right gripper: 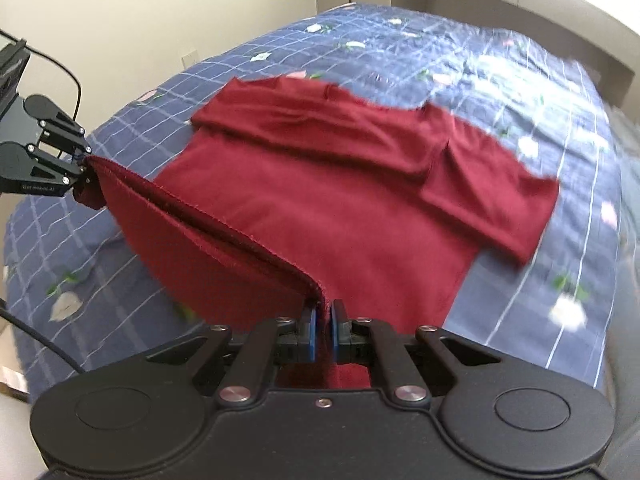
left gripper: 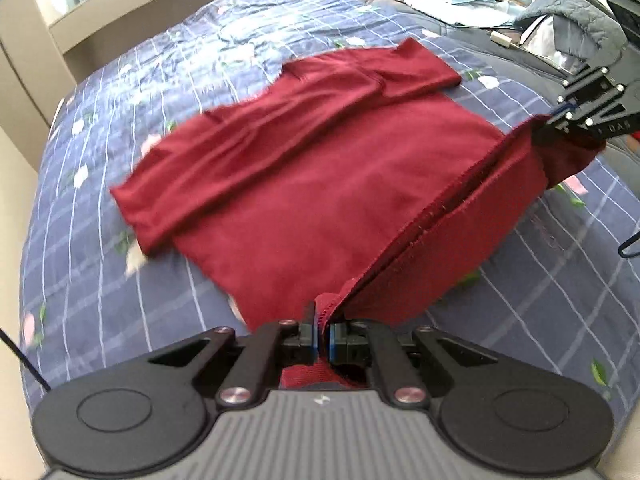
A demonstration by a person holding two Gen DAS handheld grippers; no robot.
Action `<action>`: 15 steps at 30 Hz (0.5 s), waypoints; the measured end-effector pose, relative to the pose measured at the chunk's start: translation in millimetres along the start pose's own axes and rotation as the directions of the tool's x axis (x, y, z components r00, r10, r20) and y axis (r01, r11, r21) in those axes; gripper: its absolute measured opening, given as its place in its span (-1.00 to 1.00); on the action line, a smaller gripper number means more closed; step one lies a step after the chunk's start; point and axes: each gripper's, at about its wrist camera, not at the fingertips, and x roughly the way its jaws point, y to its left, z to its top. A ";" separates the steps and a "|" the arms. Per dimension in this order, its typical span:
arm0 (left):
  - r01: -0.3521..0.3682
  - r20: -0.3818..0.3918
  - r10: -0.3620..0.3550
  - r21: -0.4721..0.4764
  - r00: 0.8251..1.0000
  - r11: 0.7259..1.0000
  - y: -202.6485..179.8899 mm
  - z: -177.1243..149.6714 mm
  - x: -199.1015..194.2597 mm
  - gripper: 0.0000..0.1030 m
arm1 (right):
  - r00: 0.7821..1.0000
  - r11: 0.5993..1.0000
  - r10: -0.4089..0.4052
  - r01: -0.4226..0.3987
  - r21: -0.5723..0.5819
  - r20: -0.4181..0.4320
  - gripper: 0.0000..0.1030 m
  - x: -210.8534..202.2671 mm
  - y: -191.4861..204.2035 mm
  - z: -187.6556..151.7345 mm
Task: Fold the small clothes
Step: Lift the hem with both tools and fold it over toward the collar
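Dark red shirt [left gripper: 304, 168] lies on the blue checked bedspread [left gripper: 132, 264], sleeves folded in across the body, hem end lifted off the bed. Left gripper [left gripper: 322, 330] is pinched closed on one hem corner, cloth bunched between its blue pads. Right gripper [right gripper: 323, 320] is likewise clamped tight on the other hem corner. The raised hem runs taut between the two tools as a doubled edge; from the left gripper it stretches away up-right to the right gripper [left gripper: 560, 120], from the right one up-left to the left gripper [right gripper: 82, 170]. Rest of the shirt lies flat ahead of both tools. Beyond, far from the left gripper: pale clothes [left gripper: 440, 0] and a grey-blue garment [left gripper: 580, 20]. Pictures blurred.
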 end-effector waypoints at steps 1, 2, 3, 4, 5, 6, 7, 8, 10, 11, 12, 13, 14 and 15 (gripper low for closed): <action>0.003 0.001 -0.003 0.002 1.000 1.000 5.1 5.4 3.5 -0.92 | 1.000 1.000 -0.003 0.003 -0.015 0.005 -0.86 4.9 -3.4 7.5; 0.008 0.000 -0.008 0.003 1.000 1.000 11.6 12.2 8.7 -0.92 | 1.000 1.000 -0.007 0.007 -0.028 0.008 -0.86 9.6 -6.4 14.1; 0.007 -0.001 -0.007 0.005 1.000 1.000 18.2 17.3 15.7 -0.93 | 1.000 0.999 -0.012 0.013 -0.043 0.009 -0.86 16.5 -11.0 22.6; 0.005 -0.002 -0.005 0.005 1.000 1.000 23.7 23.4 20.4 -0.93 | 1.000 0.999 -0.015 0.015 -0.051 0.009 -0.86 22.1 -14.3 29.1; 0.004 -0.001 -0.004 0.002 1.000 1.000 29.3 28.7 24.6 -0.93 | 1.000 0.998 -0.017 0.018 -0.059 0.011 -0.86 27.7 -18.9 35.4; -0.001 0.003 0.001 -0.013 1.000 1.000 35.8 35.5 29.3 -0.93 | 1.000 0.998 -0.020 0.020 -0.065 0.011 -0.86 33.1 -23.4 42.1; -0.003 0.008 0.003 -0.030 1.000 1.000 41.6 41.4 33.6 -0.93 | 1.000 0.997 -0.020 0.021 -0.075 0.010 -0.86 37.5 -27.4 47.8; -0.006 0.013 0.007 -0.048 1.000 0.999 46.3 46.8 36.7 -0.93 | 1.000 0.996 -0.022 0.022 -0.090 0.008 -0.86 40.9 -30.8 53.2; -0.008 0.032 0.011 -0.084 0.999 0.996 57.4 58.8 43.0 -0.93 | 0.999 0.990 -0.036 0.037 -0.135 0.009 -0.86 45.6 -37.7 67.6; -0.006 0.041 0.010 -0.100 0.999 0.995 62.8 64.4 44.8 -0.93 | 0.999 0.987 -0.043 0.045 -0.152 0.013 -0.86 47.6 -40.1 74.4; -0.003 0.050 0.009 -0.114 0.999 0.994 68.5 67.7 45.8 -0.93 | 0.999 0.984 -0.051 0.054 -0.168 0.018 -0.86 48.6 -43.8 82.6; 0.000 0.057 0.007 -0.126 0.998 0.992 73.9 72.6 47.0 -0.92 | 0.998 0.982 -0.057 0.060 -0.177 0.022 -0.86 49.8 -47.2 90.0; 0.001 0.062 0.008 -0.139 0.998 0.990 79.2 78.1 48.9 -0.92 | 0.998 0.981 -0.062 0.066 -0.184 0.026 -0.86 51.1 -50.8 98.4; 0.001 0.069 0.010 -0.152 0.998 0.988 85.4 83.9 50.6 -0.92 | 0.997 0.979 -0.068 0.072 -0.192 0.029 -0.86 53.0 -54.6 107.2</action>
